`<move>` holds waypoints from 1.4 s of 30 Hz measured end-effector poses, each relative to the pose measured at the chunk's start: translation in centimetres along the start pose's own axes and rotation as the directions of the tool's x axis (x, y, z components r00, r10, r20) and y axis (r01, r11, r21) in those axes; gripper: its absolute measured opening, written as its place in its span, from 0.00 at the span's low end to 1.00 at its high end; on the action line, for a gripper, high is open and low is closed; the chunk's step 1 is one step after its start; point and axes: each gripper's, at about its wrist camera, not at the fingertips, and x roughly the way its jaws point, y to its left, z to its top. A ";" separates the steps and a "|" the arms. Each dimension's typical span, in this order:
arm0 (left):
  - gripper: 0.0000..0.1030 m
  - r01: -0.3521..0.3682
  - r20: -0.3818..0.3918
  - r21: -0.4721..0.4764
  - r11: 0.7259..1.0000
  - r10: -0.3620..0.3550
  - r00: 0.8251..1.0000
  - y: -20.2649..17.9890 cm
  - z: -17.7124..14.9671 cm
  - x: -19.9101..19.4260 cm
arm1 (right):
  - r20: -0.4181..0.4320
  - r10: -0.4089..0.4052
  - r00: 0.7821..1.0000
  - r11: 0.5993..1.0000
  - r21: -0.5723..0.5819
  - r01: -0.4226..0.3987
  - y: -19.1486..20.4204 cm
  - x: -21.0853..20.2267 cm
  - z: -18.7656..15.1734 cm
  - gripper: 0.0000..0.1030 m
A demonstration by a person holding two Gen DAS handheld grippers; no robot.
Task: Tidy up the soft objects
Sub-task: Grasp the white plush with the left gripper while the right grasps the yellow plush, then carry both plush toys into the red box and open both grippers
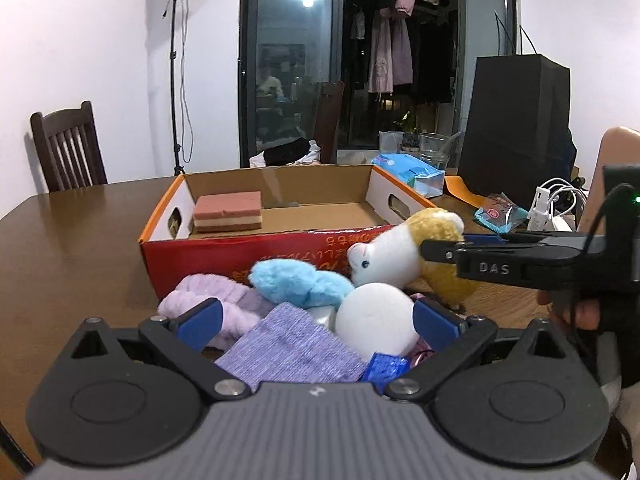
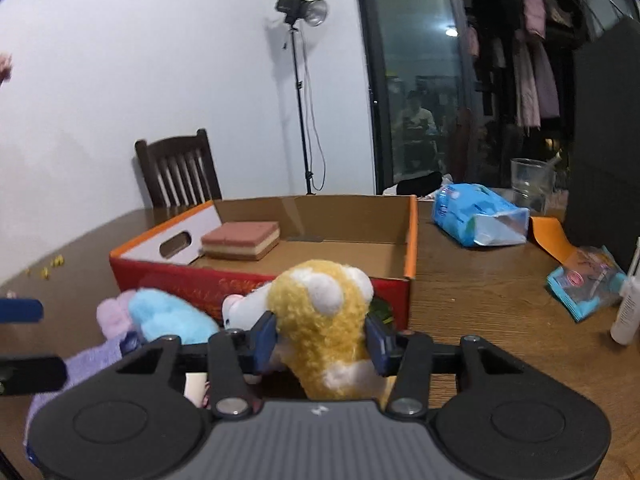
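Observation:
A pile of soft things lies on the wooden table in front of an open cardboard box (image 1: 224, 258). My right gripper (image 2: 320, 342) is shut on a yellow and white plush animal (image 2: 320, 316), its blue pads pressed into both flanks. From the left wrist view it reaches in from the right (image 1: 448, 246) and holds the plush (image 1: 396, 256) near the box's front wall. My left gripper (image 1: 318, 324) is open over the pile, straddling a white ball (image 1: 374, 318) and a purple cloth (image 1: 292, 348). A light blue plush (image 1: 296, 282) and a lilac fluffy piece (image 1: 204, 292) lie behind. A pink and cream sponge (image 1: 228, 210) sits inside the box.
Right of the box lie a blue wipes pack (image 2: 480, 216), a glass cup (image 2: 532, 182), a small snack packet (image 2: 584, 284) and a white bottle (image 2: 628, 316). A black bag (image 1: 516, 128) stands at the back right. A dark chair (image 1: 68, 148) and a light stand (image 1: 176, 92) are behind the table.

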 end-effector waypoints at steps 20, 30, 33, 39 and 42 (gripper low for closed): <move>0.91 0.268 -0.088 -0.081 0.960 -0.275 0.957 -3.8 -5.4 -6.0 | -0.128 0.190 0.973 0.925 0.357 -0.133 -2.8 -13.2 -5.6 0.54; 0.57 0.193 -0.056 0.035 0.981 -0.191 0.980 -6.2 0.3 0.3 | -0.051 0.018 0.999 0.941 0.338 0.000 -4.3 -11.1 -6.4 0.58; 0.55 0.250 -0.122 0.051 0.967 -0.242 0.963 -6.6 1.5 3.7 | -0.068 -0.020 0.997 0.952 0.305 0.040 -3.9 -10.2 -6.9 0.59; 0.42 0.308 -0.188 0.018 0.951 -0.299 0.935 -6.8 1.5 6.7 | -0.094 0.023 0.995 0.944 0.330 0.010 -3.9 -8.5 -7.1 0.46; 0.41 0.318 -0.159 0.013 0.948 -0.312 0.937 -6.7 1.8 6.1 | -0.085 0.016 0.996 0.945 0.327 0.013 -4.0 -8.6 -6.8 0.44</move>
